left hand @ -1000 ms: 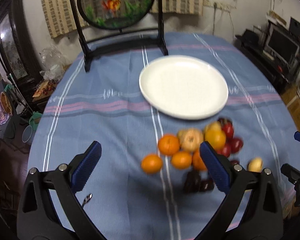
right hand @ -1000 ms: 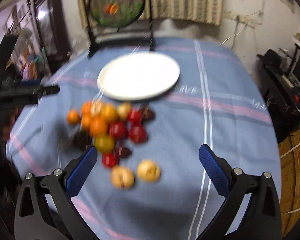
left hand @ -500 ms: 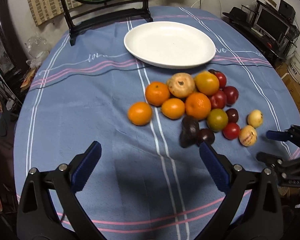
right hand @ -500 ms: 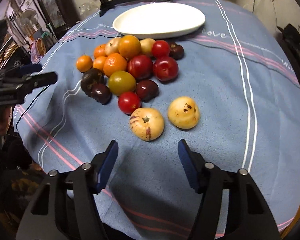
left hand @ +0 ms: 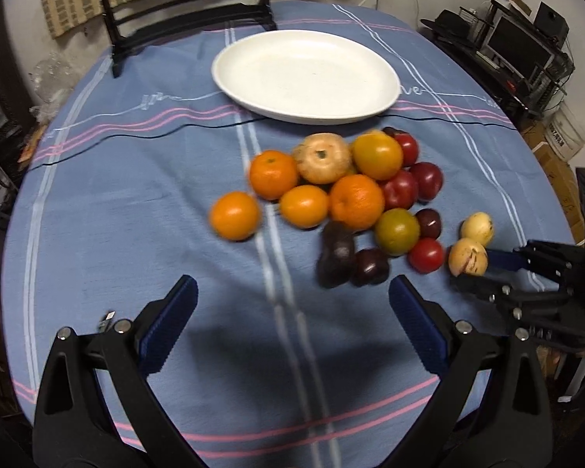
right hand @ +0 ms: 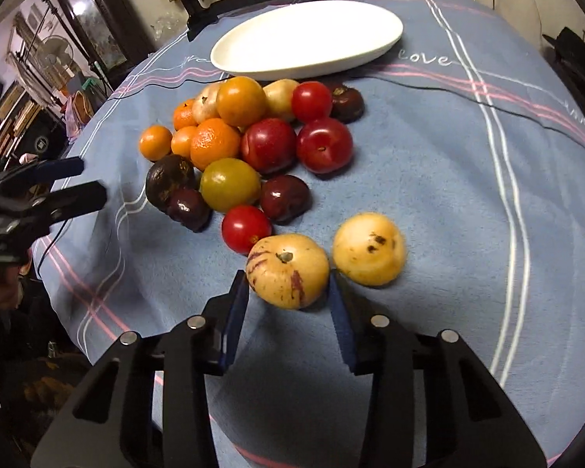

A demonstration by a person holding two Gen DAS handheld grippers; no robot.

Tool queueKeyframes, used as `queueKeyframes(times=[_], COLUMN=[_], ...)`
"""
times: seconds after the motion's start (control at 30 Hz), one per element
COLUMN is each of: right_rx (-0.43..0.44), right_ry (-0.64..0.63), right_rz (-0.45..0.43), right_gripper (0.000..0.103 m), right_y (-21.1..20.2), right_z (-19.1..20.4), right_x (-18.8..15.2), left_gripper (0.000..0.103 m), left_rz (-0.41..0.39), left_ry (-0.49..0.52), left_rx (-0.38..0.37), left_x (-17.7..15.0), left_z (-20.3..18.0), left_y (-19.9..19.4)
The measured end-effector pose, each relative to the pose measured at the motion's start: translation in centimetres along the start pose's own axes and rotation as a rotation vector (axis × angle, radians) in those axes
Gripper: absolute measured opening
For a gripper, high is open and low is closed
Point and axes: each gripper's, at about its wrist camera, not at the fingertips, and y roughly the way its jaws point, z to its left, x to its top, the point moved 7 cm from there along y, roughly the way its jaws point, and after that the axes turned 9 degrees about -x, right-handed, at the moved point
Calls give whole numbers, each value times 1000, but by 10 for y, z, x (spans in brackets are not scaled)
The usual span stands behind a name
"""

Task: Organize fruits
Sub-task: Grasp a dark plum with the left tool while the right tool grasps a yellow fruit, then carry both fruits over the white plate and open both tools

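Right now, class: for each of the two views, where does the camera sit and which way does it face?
Left wrist: behind the open left gripper, facing the round white plate across the fruit pile; right gripper at right.
Right wrist: behind the right gripper, jaws either side of a purple-streaked yellow fruit; left gripper at left.
Shared: plate, fruit pile, both grippers.

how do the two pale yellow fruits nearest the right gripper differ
The striped fruit has purple streaks and a stem nub facing up; the plain fruit has only a few dark specks. The striped fruit sits between the right gripper's fingers; the plain fruit lies just outside them, to the right. The striped fruit lies next to a red tomato; the plain fruit stands apart from the pile. Both are roundish, pale yellow and rest on the blue tablecloth.
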Motion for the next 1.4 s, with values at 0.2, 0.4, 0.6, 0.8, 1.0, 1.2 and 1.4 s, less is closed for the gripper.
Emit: queueKeyframes(times=[0.2, 0.4, 0.6, 0.8, 1.0, 1.2, 1.4], right_rx=[-17, -3, 3, 16, 34, 59, 51], right_ry=[20, 45, 6, 19, 24, 9, -16], right_rz=[7, 8, 10, 4, -55, -170, -279], right_gripper=[42, 42, 42, 42, 42, 42, 42], right_y=[-2, 4, 5, -3, -22, -50, -68], right_z=[-5, -4, 2, -6, -9, -7, -14], right_x=[-6, -3, 1, 5, 27, 84, 159], left_gripper=[76, 65, 24, 24, 24, 24, 24], left_rz=[53, 85, 102, 34, -65, -141, -185], left_ry=[-92, -101, -80, -83, -66, -27, -21], left_rx=[-45, -45, -76, -60, -41, -24, 11], left_x=[13, 15, 20, 26, 60, 109, 169], left_z=[0, -1, -5, 2, 3, 3, 6], left_y=[38, 57, 60, 31, -2, -23, -15])
